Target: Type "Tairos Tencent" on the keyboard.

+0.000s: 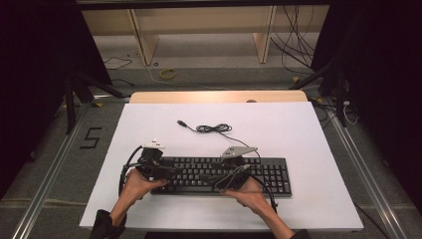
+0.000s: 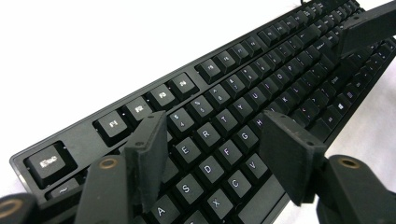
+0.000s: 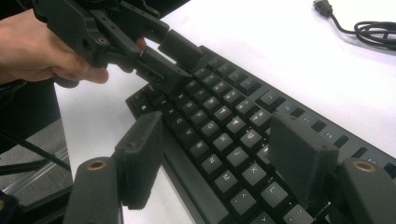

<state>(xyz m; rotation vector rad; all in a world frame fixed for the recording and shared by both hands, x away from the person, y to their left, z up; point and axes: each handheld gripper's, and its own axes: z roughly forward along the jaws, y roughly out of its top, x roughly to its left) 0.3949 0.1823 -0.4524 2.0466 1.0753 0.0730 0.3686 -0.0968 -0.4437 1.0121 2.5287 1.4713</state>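
Black keyboard (image 1: 224, 175) flat on white table (image 1: 308, 139), its cable (image 1: 214, 128) coiled behind. Left claw (image 2: 215, 154) spread over the left-hand keys, pinching nothing. Right claw (image 3: 217, 154) spread above the middle keys, likewise empty.

White table (image 1: 308, 199) — black keyboard (image 1: 268, 175) near front edge, cable (image 1: 214, 128) coiled behind.

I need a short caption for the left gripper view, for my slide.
Left gripper, jaws open, poised above the letter keys of a black keyboard on a white table.
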